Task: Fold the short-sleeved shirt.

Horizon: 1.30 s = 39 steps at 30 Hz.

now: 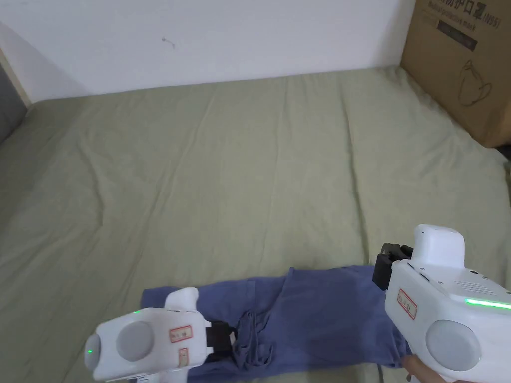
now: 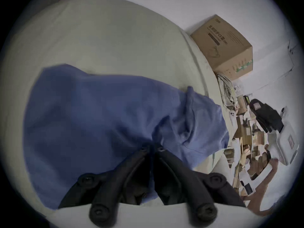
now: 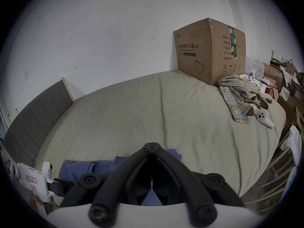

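A blue short-sleeved shirt (image 1: pixel 309 319) lies along the near edge of a bed (image 1: pixel 239 164) covered in an olive-green sheet, partly folded into a long band that runs left to right. Its cloth is layered and uneven: a flap overlaps the middle, and a knot of creases gathers toward the left end. The left gripper (image 1: pixel 232 339), a white unit with black jaws, meets that bunched cloth; in the left gripper view (image 2: pixel 152 146) its jaws stand nearly together with blue cloth pinched between the tips. The right gripper (image 1: pixel 386 264) sits at the shirt's far right corner, above the cloth; in the right gripper view (image 3: pixel 152 145) its jaws are pressed tip to tip, and nothing can be seen between them. A hand (image 1: pixel 424 371) shows under the right unit at the bottom edge of the head view. A cardboard box (image 1: pixel 464 65) stands at the bed's far right corner against the white wall (image 1: pixel 199 40). Beside it, in the right gripper view, lie a crumpled plaid garment (image 3: pixel 236 96) and a white controller (image 3: pixel 264 119).
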Each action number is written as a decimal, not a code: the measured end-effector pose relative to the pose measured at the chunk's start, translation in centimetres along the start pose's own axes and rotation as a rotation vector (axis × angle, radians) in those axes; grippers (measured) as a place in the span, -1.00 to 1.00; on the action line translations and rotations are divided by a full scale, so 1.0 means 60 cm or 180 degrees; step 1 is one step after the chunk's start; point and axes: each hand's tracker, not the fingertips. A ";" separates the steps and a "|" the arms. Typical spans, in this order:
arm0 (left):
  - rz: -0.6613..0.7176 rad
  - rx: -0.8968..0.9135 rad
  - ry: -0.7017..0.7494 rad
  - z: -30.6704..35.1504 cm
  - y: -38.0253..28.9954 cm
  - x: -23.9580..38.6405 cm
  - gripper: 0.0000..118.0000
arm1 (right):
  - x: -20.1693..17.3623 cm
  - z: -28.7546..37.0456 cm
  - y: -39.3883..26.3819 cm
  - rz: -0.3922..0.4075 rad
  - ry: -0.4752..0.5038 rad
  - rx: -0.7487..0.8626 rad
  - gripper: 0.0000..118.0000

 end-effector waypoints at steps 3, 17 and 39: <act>-0.0171 0.0009 0.0106 -0.010 -0.004 0.031 -0.92 | 0.007 0.002 -0.001 -0.0024 -0.0020 -0.0010 -0.98; -0.0415 -0.0130 -0.0349 0.019 0.002 0.070 -0.92 | 0.013 0.016 0.006 -0.0059 -0.0076 0.0018 -0.98; 0.1177 0.0491 -0.0843 0.173 -0.026 -0.253 0.62 | -0.086 -0.008 -0.001 0.0381 0.0080 -0.0146 -0.98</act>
